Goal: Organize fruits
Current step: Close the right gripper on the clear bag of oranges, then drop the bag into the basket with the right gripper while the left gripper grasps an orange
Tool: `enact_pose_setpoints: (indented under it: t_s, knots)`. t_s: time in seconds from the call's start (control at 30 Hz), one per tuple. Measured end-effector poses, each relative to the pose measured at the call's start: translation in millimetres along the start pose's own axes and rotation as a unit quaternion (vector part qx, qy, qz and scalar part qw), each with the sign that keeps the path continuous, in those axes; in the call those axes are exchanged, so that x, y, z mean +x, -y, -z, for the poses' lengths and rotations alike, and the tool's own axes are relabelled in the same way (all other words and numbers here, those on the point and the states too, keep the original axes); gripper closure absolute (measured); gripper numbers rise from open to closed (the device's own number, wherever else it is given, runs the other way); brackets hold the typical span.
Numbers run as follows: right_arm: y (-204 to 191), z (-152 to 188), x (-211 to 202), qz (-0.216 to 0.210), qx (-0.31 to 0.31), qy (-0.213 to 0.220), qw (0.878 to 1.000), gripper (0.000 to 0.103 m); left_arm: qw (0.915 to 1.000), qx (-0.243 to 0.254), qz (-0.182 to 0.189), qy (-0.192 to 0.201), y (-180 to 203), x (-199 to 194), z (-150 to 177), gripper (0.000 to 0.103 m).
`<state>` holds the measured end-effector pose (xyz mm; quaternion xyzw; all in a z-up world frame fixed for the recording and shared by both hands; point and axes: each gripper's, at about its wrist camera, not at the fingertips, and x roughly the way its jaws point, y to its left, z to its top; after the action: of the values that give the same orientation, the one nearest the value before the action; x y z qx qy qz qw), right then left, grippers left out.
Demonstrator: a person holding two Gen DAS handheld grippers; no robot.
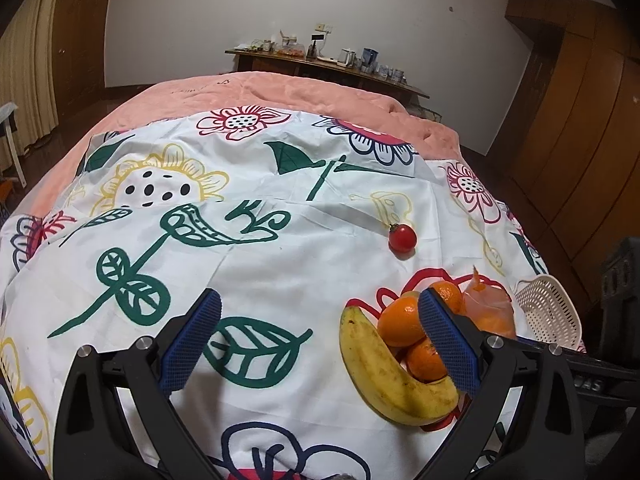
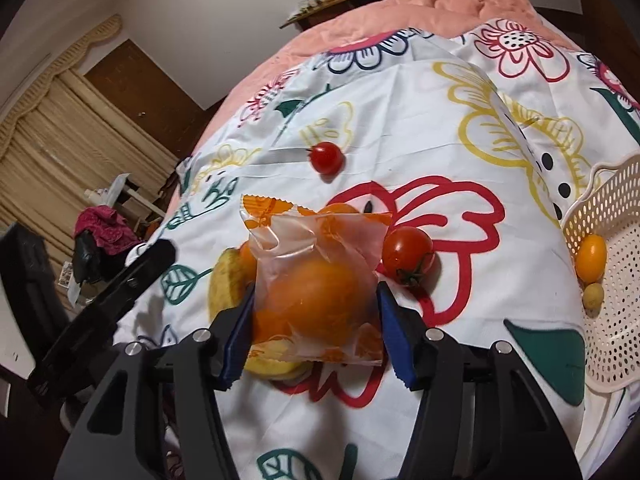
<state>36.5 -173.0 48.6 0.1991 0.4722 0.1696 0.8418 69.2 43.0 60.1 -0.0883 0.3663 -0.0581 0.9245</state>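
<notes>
right gripper (image 2: 316,320) pinching bagged orange (image 2: 316,300) above cloth, beside banana (image 1: 384,372) | left gripper (image 1: 320,340) spread, empty | film slippery, crinkly; grip fruit's belly, not loose plastic

Open cloth (image 1: 280,272) left — banana (image 1: 384,376), oranges (image 1: 400,320) crowd the basket (image 2: 612,280) side

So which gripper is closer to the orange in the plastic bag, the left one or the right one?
Right. The right gripper has the bagged orange between its fingers. The left gripper is open over the cloth, with the bag beyond its right finger.
</notes>
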Motion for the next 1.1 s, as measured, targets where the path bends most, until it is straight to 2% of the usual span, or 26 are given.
enact_pose_setpoints:
  t_s: [0.2,0.63,0.83,0.97,1.1]
  knots:
    - [6,7,-19,-0.024,0.011,0.014,1.0,0.046,0.9991,0.041,0.011,0.002,19,5,4,0.006]
    - [40,7,-74,-0.033,0.049,0.075,0.995,0.046,0.9892,0.134,0.053,-0.025,66,30,12,0.038]
    - [57,7,-81,-0.028,0.066,0.084,0.994,0.046,0.985,0.145,0.071,-0.059,71,48,13,0.056]
    - [68,7,-84,-0.025,0.077,0.089,0.993,0.046,0.9855,0.138,0.067,-0.073,67,55,12,0.063]
    - [78,7,-89,-0.019,0.086,0.097,0.991,0.046,0.986,0.133,0.068,-0.075,65,53,13,0.063]
